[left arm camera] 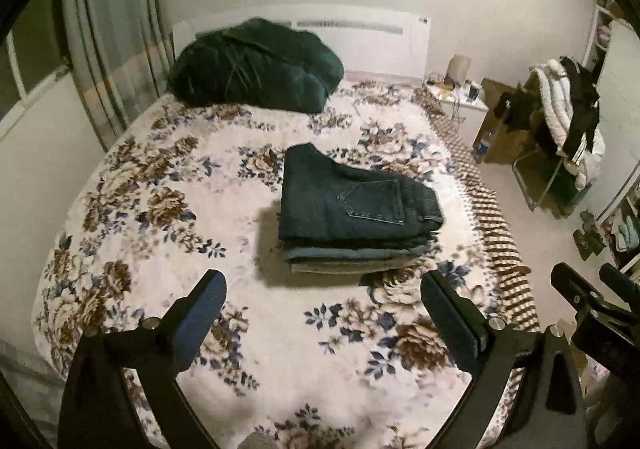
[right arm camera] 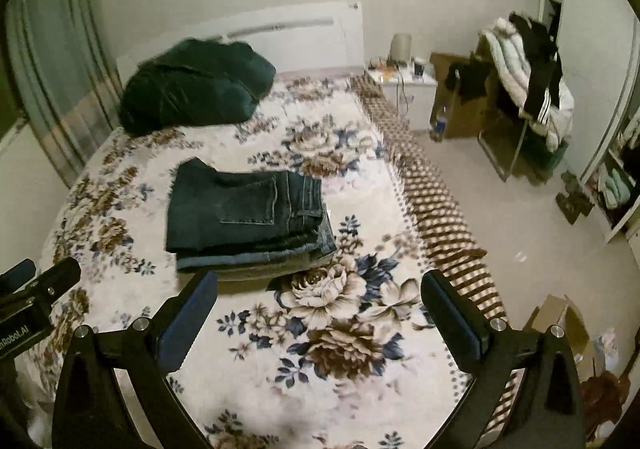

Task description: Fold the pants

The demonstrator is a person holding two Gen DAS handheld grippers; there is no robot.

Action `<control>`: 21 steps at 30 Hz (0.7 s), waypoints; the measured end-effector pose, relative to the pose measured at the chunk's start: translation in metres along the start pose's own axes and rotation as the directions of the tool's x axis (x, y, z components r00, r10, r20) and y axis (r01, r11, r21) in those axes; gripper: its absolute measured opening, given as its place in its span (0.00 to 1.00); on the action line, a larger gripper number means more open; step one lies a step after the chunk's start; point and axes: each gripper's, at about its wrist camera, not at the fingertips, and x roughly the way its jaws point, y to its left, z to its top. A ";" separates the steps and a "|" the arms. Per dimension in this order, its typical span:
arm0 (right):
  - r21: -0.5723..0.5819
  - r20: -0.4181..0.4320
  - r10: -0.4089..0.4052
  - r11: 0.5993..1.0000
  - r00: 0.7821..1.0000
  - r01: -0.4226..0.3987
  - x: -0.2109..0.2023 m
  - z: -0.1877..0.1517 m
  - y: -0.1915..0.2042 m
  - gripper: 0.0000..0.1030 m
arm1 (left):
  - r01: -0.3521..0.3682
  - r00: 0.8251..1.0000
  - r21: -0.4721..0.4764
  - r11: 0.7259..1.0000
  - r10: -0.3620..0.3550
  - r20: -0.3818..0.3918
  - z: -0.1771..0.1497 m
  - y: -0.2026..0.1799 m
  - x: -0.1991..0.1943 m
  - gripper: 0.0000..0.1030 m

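Dark blue jeans (left arm camera: 352,209) lie folded in a neat stack on the floral bedspread (left arm camera: 160,209), back pocket on top. They also show in the right wrist view (right arm camera: 248,213). My left gripper (left arm camera: 324,289) is open and empty, held above the bed just short of the stack. My right gripper (right arm camera: 320,289) is open and empty, to the right of the left one and nearer than the stack. The right gripper's tips show at the right edge of the left wrist view (left arm camera: 592,281).
A dark green bundle of bedding (left arm camera: 256,65) lies by the white headboard (left arm camera: 360,37). To the right of the bed are a nightstand (right arm camera: 404,89), cardboard boxes (right arm camera: 460,105), a rack draped with clothes (right arm camera: 528,85) and shelves (right arm camera: 616,185).
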 end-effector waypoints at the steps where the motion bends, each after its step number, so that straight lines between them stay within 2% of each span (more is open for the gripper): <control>1: -0.005 0.018 0.002 1.000 1.000 -0.002 -0.019 -0.003 -0.001 1.00 | -0.001 1.000 0.000 1.000 0.001 0.009 -0.003 -0.001 -0.011 0.97; 5: -0.035 0.089 0.022 0.999 0.996 -0.019 -0.096 -0.016 -0.008 1.00 | -0.013 0.998 -0.003 1.000 0.013 0.064 -0.020 -0.007 -0.072 0.97; 11: -0.073 0.164 0.060 0.996 0.985 -0.048 -0.195 -0.038 -0.011 1.00 | -0.034 0.991 -0.018 0.999 0.036 0.128 -0.040 -0.013 -0.141 0.97; 15: -0.079 0.194 0.068 0.995 0.979 -0.053 -0.246 -0.050 -0.012 1.00 | -0.036 0.989 -0.027 0.999 0.039 0.140 -0.046 -0.012 -0.167 0.97; 21: -0.071 0.207 0.061 0.996 0.977 -0.047 -0.297 -0.060 -0.009 1.00 | -0.043 0.987 -0.007 0.999 0.043 0.156 -0.056 -0.010 -0.193 0.97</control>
